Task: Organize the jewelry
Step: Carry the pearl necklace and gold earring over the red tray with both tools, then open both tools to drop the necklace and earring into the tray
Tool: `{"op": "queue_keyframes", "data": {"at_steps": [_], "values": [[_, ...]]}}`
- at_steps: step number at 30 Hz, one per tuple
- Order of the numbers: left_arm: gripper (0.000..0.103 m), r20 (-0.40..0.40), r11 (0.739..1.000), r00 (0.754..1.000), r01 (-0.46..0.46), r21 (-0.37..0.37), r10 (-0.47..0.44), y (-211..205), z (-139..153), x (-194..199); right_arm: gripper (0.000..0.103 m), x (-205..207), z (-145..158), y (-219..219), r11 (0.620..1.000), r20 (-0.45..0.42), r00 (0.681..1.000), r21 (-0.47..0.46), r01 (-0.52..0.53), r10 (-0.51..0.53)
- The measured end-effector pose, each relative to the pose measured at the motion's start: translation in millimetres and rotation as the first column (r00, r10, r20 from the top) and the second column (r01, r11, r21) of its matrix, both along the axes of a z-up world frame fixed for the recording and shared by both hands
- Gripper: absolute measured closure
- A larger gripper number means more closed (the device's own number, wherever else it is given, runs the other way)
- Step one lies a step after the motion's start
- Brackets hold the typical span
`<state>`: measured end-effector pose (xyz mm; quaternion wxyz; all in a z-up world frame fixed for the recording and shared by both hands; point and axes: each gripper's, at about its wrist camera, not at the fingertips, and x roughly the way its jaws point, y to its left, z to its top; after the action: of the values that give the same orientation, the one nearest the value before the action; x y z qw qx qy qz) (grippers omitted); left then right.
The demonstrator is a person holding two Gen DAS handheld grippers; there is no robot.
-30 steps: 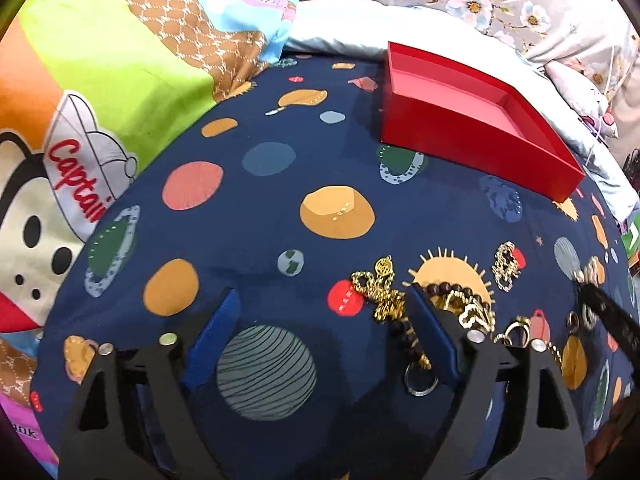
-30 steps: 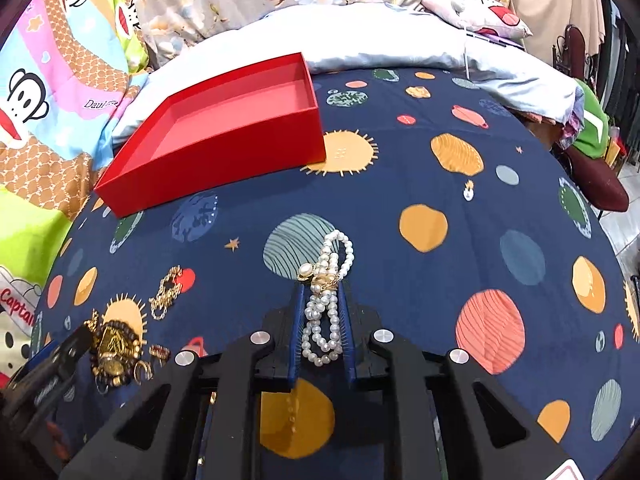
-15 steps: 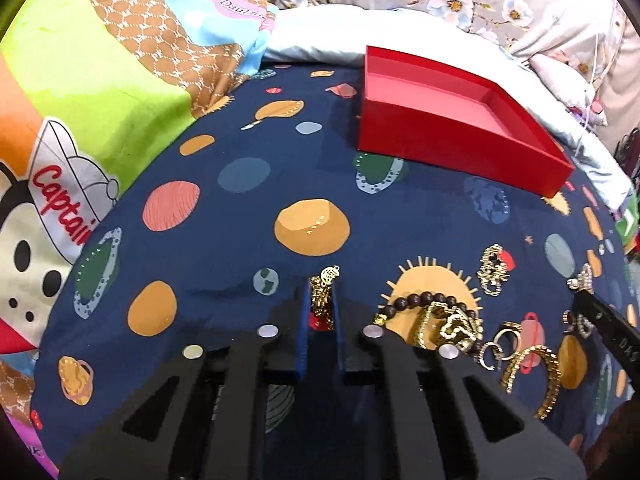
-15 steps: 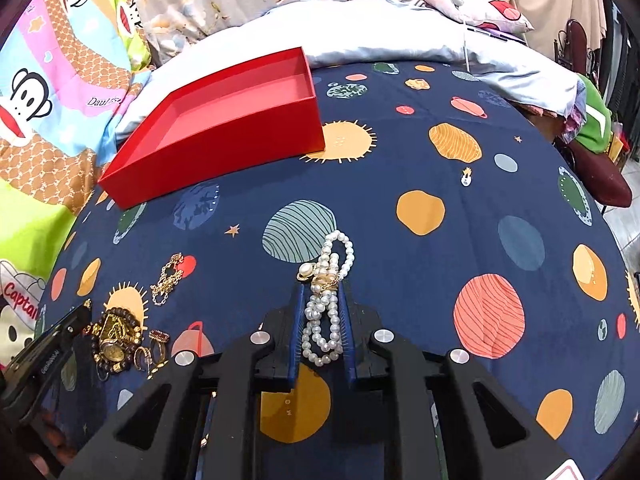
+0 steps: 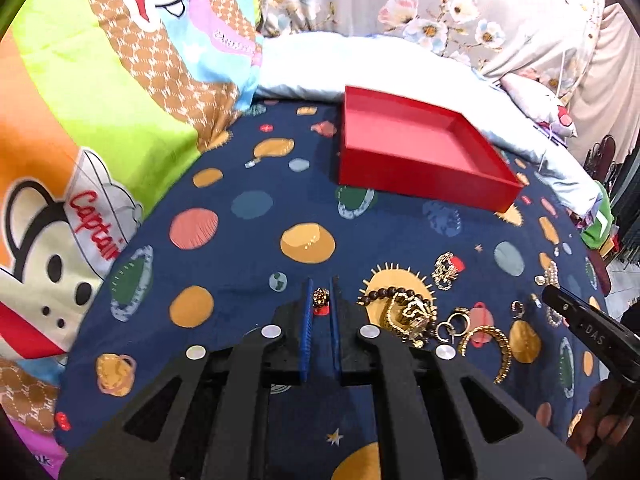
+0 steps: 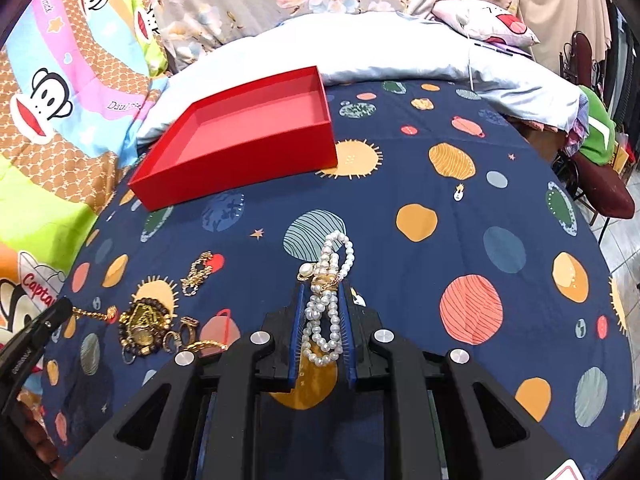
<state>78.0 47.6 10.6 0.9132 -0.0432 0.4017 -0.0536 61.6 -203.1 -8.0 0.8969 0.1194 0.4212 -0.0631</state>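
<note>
In the left wrist view my left gripper is shut on a small gold chain, held just above the navy planet-print cover. My right gripper is shut on a white pearl necklace, whose loops hang out past the fingertips. An empty red tray lies further back on the cover, also seen from the right wrist as the red tray. To the right of my left gripper lies a jewelry pile: a dark bead bracelet with a gold pendant, rings and a gold bangle.
A loose gold chain lies between the pile and the tray. A bright cartoon-monkey blanket borders the cover on the left and a pale blue quilt lies behind the tray. A chair stands off the bed's right edge.
My left gripper went from wide open to shut on the gold chain and rose with it. My right gripper rose slightly with the pearls still in it.
</note>
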Motion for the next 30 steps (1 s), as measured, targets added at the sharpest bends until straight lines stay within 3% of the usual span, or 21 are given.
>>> {"op": "queue_keyframes", "data": {"at_steps": [7,14,19,23,30], "values": [[0.096,0.061,0.999,0.998,0.034,-0.02,-0.033,1.4,34.5,-8.7,0.087,-7.5,19.3,1.1,0.999,0.028,0.999,0.016,-0.036,0.035],[0.096,0.136,0.992,0.983,0.127,-0.025,-0.123,-18.5,73.9,12.0,0.087,11.1,64.5,-6.5,0.993,0.108,0.988,0.034,-0.113,0.108],[0.096,0.182,0.983,0.968,0.181,-0.022,-0.174,-40.6,101.0,56.2,0.087,59.5,97.5,-12.0,0.981,0.168,0.97,0.047,-0.187,0.177],[0.096,0.2,0.982,0.964,0.185,-0.03,-0.176,-58.0,113.7,114.4,0.087,112.7,111.3,-11.2,0.975,0.189,0.959,0.023,-0.219,0.211],[0.096,0.169,0.981,0.967,0.194,-0.001,-0.191,-87.3,108.5,211.9,0.087,205.8,101.7,-12.8,0.966,0.15,0.957,0.036,-0.255,0.247]]}}
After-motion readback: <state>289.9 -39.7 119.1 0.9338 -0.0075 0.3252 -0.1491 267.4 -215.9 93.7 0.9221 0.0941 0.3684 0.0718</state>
